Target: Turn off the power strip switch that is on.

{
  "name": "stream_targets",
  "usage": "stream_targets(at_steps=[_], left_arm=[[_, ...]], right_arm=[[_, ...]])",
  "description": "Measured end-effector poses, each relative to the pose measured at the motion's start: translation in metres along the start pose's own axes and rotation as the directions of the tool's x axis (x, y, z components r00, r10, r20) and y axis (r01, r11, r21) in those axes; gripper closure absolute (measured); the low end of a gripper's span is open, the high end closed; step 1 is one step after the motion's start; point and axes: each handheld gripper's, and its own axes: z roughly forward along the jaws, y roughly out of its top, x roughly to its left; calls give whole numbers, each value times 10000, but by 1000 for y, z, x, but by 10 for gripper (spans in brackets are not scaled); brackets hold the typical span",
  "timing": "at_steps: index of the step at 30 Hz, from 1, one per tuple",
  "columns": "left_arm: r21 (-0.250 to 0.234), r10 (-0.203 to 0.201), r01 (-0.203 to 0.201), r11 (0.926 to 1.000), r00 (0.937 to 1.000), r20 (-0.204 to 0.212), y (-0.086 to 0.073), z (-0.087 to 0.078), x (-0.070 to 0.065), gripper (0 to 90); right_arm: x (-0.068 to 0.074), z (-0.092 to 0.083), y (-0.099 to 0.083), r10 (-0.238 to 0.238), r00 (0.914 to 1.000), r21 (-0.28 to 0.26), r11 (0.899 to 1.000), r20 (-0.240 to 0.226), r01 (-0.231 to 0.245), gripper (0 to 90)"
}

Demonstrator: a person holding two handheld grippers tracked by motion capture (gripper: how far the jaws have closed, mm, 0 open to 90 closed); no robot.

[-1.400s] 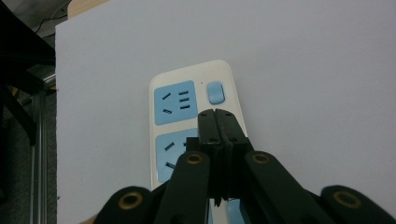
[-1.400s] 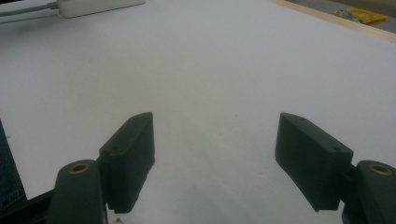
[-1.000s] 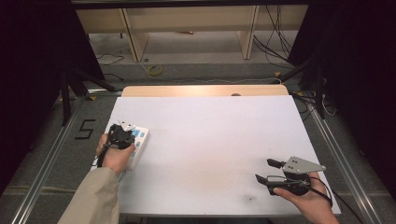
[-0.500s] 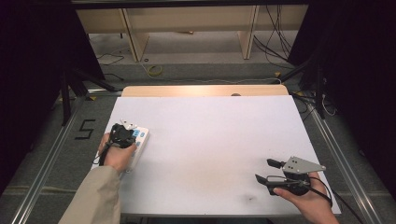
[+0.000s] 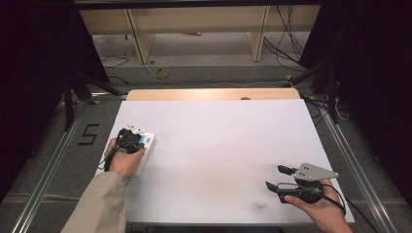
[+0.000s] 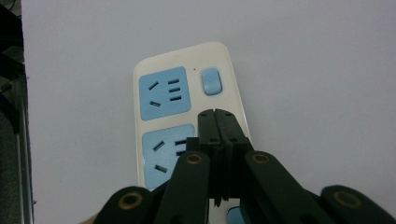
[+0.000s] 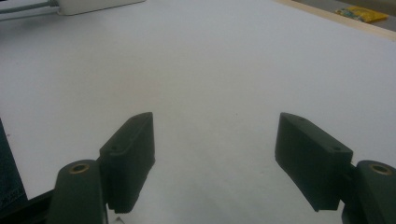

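Observation:
A white power strip (image 6: 182,93) with blue sockets and a blue switch lies near the table's left edge (image 5: 146,144). My left gripper (image 6: 217,114) hovers directly over it, jaws shut tight together with nothing between them, the tips above the second socket's right side. In the high view a hand in a beige sleeve holds that gripper (image 5: 129,138) over the strip. My right gripper (image 7: 215,144) is open, its two black pads wide apart above bare white tabletop. It sits at the table's front right corner (image 5: 278,177), pointing left, with a grey plate on top.
The white tabletop (image 5: 218,145) has a wooden strip along its far edge (image 5: 214,94). Metal rails run along both sides on the floor. A "5" mark (image 5: 88,134) is taped at the left. Cables and shelf legs lie beyond the table.

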Motion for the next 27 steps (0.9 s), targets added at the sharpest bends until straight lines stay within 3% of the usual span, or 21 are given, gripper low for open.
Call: stream_targets(at_steps=[27], left_arm=[[226, -77, 73, 9997, 9998, 162, 2, 5, 0, 898]], right_arm=[[0, 0, 0, -26, 10000, 11, 10000, -1, 26, 293]])
